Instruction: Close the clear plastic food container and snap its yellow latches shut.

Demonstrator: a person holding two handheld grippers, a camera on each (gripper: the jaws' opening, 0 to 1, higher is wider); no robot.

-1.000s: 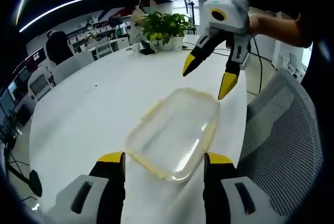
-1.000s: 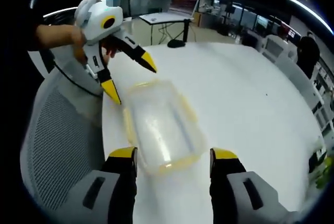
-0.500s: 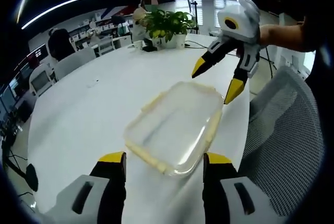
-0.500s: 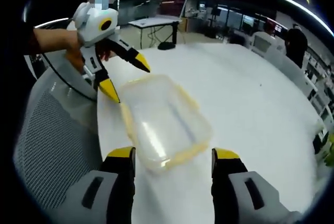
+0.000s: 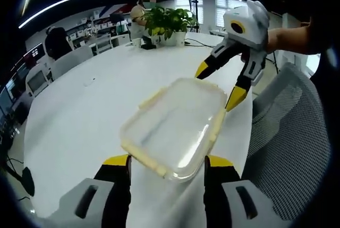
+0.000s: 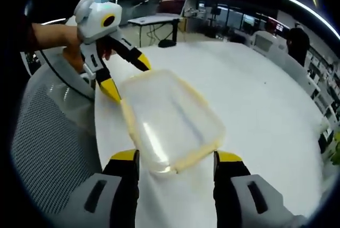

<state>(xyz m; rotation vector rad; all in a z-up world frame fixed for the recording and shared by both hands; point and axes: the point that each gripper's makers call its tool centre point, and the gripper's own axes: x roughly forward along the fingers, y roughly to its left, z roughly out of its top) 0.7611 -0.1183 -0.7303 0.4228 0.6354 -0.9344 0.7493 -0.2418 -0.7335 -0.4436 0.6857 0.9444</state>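
Observation:
A clear plastic container point(image 5: 172, 124) with pale yellow latches point(image 5: 215, 124) along its rim lies lid-on upon the white table point(image 5: 79, 111). My left gripper point(image 5: 167, 164) stands open, its jaws on either side of the container's near end. At the far end my right gripper point(image 5: 218, 85) is open, tips by the corners. In the right gripper view the container point(image 6: 170, 119) lies between my open right gripper point(image 6: 176, 159) and the left gripper point(image 6: 127, 79), which spreads over the far end. Yellow latches point(image 6: 127, 121) run along the sides. Whether any jaw touches the box I cannot tell.
A grey mesh chair point(image 5: 287, 132) stands against the table edge beside the container, seen also as the mesh chair point(image 6: 48, 132). A potted plant point(image 5: 167, 23) sits at the far side of the table. A person's hand point(image 5: 289, 34) holds the right gripper. Office chairs point(image 5: 69, 60) line the far edge.
Both grippers have closed in on the container's two ends, so it looks larger in both views. Their jaws have stayed open.

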